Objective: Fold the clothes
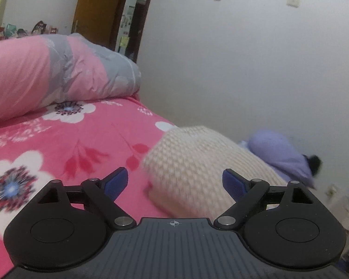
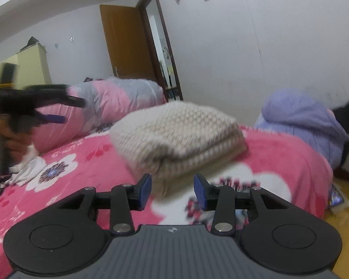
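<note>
Showing left tongs, right view only

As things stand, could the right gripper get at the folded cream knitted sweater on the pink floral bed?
Probably yes. The right gripper is open and empty, pointed at the folded cream knitted sweater, with only bare pink floral bedspread in between. The left gripper is off to the side.

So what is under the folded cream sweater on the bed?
The cream sweater lies on the pink flowered bedspread; pink fabric and a white flower show around its edges. Whatever lies directly beneath it is covered, so nothing else can be confirmed there.
</note>
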`<state>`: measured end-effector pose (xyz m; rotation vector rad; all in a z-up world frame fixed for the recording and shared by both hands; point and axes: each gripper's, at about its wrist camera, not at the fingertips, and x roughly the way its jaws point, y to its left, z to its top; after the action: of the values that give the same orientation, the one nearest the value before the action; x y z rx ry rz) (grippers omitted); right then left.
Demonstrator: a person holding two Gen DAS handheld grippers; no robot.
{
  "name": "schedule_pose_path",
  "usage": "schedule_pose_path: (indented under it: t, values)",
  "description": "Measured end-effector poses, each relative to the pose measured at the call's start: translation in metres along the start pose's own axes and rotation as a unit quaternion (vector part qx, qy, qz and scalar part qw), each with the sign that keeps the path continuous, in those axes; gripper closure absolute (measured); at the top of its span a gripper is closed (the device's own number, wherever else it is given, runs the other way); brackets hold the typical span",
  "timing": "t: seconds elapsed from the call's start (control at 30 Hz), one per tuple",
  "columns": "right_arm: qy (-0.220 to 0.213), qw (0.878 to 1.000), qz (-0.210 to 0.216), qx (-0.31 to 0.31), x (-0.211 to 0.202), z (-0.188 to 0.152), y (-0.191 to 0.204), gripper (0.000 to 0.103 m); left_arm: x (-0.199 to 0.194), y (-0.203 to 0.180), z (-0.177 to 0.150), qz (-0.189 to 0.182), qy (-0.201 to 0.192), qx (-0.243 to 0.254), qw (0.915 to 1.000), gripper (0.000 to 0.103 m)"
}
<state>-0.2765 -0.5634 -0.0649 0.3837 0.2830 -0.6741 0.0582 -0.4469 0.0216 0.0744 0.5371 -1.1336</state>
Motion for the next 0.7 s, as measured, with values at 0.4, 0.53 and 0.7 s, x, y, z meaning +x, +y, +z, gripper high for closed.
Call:
schedule_pose_path:
  t: [0.4, 0.53, 0.7]
  values:
    - [0.006, 0.998, 0.055, 0.001, -0.058, -0.006, 0.059, 0.050, -0.182, 0.012, -0.112, 0.007, -0.030, -0.071, 0.9970, 0.000]
    - [-0.002, 0.998, 0.057, 0.007, -0.079, -0.017, 0.081, 0.027, -0.207, 0.019, -0.137, 0.010, -0.031, -0.128, 0.9913, 0.000]
    - [0.017, 0.999, 0.046, 0.004, -0.101, -0.037, 0.102, 0.019, -0.225, 0.020, -0.159, 0.036, -0.008, -0.150, 0.9880, 0.000]
